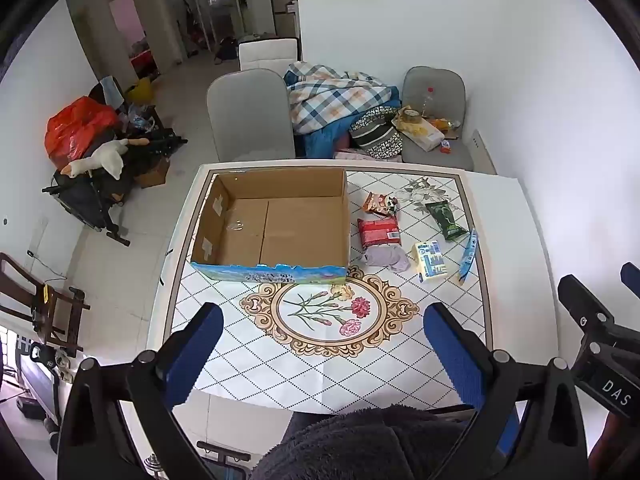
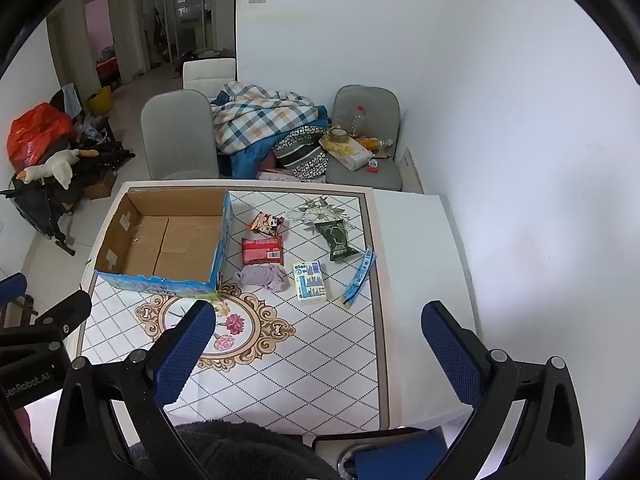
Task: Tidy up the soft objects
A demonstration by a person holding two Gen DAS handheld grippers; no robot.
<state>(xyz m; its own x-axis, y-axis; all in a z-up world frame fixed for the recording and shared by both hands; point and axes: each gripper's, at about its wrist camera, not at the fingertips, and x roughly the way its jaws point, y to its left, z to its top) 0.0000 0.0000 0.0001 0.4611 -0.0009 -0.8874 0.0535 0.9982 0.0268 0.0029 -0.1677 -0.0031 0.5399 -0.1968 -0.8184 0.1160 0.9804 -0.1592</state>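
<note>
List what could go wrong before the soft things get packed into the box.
1. The purple cloth lies touching the red packet and close to the box wall, so a grab there may drag the packet or nudge the box.
2. The blue strip lies near the patterned border's edge, so a sweep could push it off the pattern.
3. Both the left gripper and right gripper are open and side by side; reaching together, they might collide.

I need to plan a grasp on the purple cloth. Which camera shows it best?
The right wrist view: the purple cloth lies nearer the picture's middle, its crumpled folds showing beside the cardboard box. The left wrist view shows the cloth too, but more bunched.
</note>
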